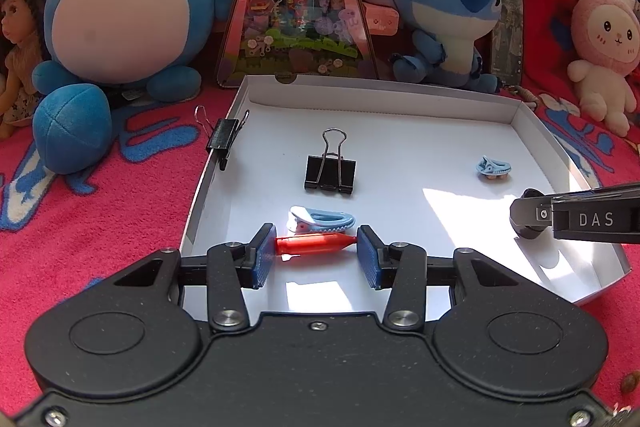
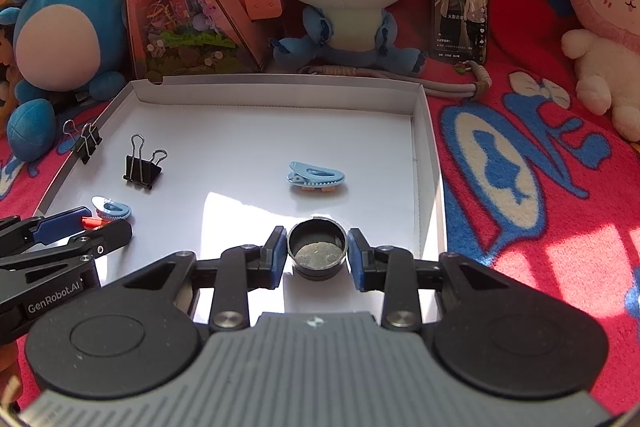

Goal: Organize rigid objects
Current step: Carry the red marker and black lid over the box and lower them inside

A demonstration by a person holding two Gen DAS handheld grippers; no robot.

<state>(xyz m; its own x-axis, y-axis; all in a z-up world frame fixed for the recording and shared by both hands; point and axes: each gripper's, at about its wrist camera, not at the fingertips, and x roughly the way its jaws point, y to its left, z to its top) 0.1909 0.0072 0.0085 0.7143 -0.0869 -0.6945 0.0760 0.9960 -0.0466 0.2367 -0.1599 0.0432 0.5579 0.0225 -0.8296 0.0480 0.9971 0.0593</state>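
Left wrist view is showing a white cardboard tray (image 1: 400, 99) lying on a red blanket, with the left gripper (image 1: 316, 253) pinching a red pen-like piece (image 1: 314, 243) end to end at six o'clock, long axis running nine to three, tip pointing to three. At the tray's four o'clock, the right gripper (image 2: 316, 253) is squeezing a small round tin (image 2: 317, 247). Gripping lengthwise is risking the red piece pivoting and popping out.

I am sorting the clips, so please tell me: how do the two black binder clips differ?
The binder clip on the box wall grips the white box's left wall; the binder clip in the box lies loose on the floor. The first has its handles spread to both sides; the second has its handles folded together. Both are black with wire handles.
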